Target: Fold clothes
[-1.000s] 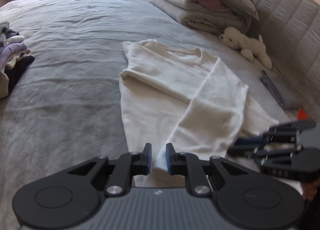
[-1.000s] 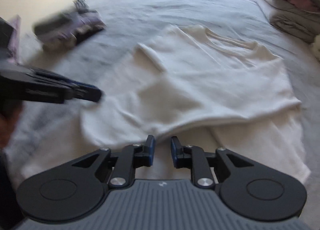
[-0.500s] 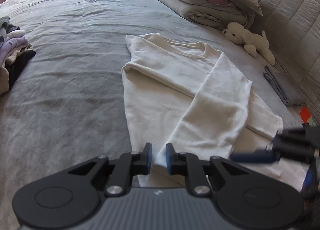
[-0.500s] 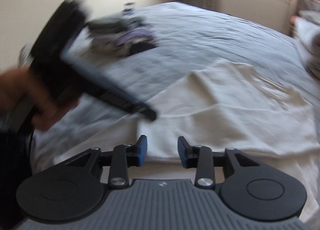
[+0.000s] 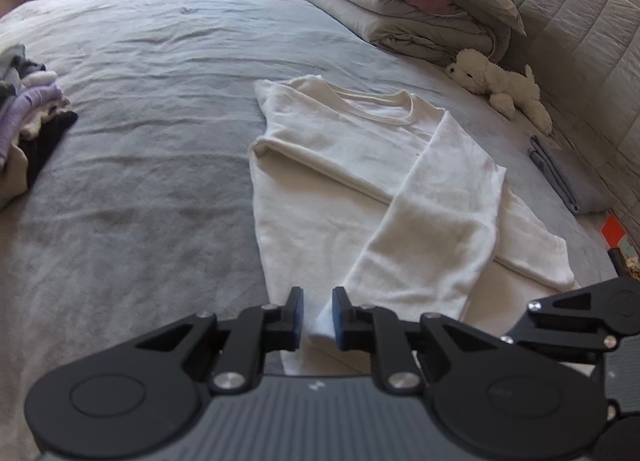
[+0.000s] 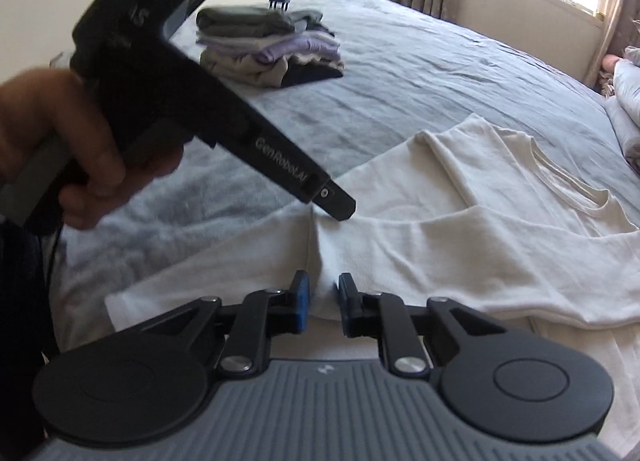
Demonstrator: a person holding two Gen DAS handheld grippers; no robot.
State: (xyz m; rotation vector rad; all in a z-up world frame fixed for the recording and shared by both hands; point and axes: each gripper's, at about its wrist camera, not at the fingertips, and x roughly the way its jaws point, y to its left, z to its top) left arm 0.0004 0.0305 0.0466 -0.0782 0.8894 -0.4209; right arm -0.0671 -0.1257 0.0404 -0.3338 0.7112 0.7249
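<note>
A grey bed (image 5: 140, 189) carries a cream long-sleeved top (image 5: 360, 165), both sleeves folded across its body. The left claw (image 5: 316, 317) stands slightly parted around a sleeve cuff (image 5: 322, 325), possibly touching it. The right claw (image 6: 323, 303) gapes narrowly over the top's hem, gripping nothing.

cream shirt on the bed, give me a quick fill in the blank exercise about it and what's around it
1. The cream shirt lies flat on a ______ bedsheet.
2. Both long sleeves are folded ______ the body of the shirt.
3. Near the headboard, beside the folded duvet, lies a white plush ______.
4. The left claw has the end of one ______ between its fingers.

Missing words: grey; over; toy; sleeve
</note>
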